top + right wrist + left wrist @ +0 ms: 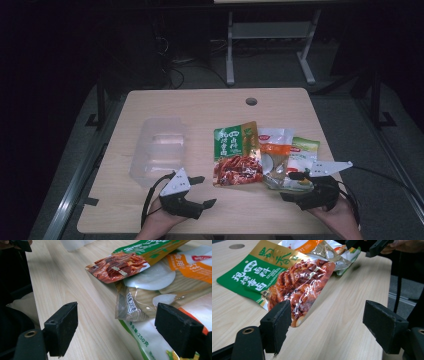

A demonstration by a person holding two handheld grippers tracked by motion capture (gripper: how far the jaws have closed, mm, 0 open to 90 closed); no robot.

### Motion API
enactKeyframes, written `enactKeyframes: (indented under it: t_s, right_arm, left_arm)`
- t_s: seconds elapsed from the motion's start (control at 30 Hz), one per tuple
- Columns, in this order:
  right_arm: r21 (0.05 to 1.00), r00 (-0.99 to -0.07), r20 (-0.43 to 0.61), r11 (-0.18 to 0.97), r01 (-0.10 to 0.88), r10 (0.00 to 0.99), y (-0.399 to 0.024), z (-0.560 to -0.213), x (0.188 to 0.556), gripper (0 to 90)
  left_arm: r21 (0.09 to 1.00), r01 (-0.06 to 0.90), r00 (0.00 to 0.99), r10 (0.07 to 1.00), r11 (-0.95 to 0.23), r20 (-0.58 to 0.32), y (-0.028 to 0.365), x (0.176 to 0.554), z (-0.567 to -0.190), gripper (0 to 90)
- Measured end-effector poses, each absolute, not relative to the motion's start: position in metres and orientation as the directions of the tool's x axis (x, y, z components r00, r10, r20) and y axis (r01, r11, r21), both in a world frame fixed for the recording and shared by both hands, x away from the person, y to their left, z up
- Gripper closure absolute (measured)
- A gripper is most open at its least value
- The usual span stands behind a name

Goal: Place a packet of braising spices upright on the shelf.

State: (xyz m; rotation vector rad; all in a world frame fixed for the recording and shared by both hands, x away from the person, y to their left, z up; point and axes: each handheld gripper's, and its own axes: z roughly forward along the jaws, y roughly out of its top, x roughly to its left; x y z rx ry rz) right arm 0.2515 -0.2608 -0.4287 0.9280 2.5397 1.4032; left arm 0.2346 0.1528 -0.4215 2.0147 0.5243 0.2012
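Note:
Three food packets lie overlapping on the wooden table [200,110]: a green and red packet [236,155], a clear packet with an orange label [274,156] and a white and green packet [304,152]. My left gripper [206,190] is open near the front edge, just left of the green and red packet [274,277]; its jaws [330,325] have only bare table between them. My right gripper [288,186] is open at the near ends of the packets. In the right gripper view its jaws [120,330] stand wide, with the corner of the clear packet [155,290] and the white and green packet [150,340] ahead, untouched.
A clear plastic container [159,150] sits on the table's left half, behind my left gripper. A round cable hole [251,101] is near the far edge. Beyond the table stand a desk frame [270,45] and cables on the dark floor.

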Motion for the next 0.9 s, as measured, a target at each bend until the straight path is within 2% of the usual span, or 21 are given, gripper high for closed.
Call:
enactKeyframes:
  t_s: [0.37, 0.6, 0.73, 0.9]
  right_arm:
    - [0.804, -0.821, 0.205, 0.387, 0.453, 0.533, -0.256, -0.421, 0.26, 16.1]
    - [0.806, -0.843, 0.174, 0.419, 0.419, 0.509, -0.239, -0.401, 0.283, 17.1]
    - [0.788, -0.849, 0.154, 0.455, 0.414, 0.506, -0.225, -0.387, 0.3, 17.6]
    - [0.781, -0.857, 0.149, 0.473, 0.408, 0.493, -0.214, -0.371, 0.321, 17.6]
  left_arm:
    - [0.867, 0.284, 0.895, 0.438, -0.409, -0.087, 0.144, 0.241, -0.419, 24.4]
    - [0.861, 0.284, 0.891, 0.448, -0.423, -0.074, 0.133, 0.254, -0.414, 26.0]
    - [0.861, 0.273, 0.888, 0.456, -0.428, -0.055, 0.125, 0.261, -0.413, 29.8]
    - [0.857, 0.306, 0.873, 0.481, -0.415, -0.079, 0.12, 0.273, -0.419, 33.9]
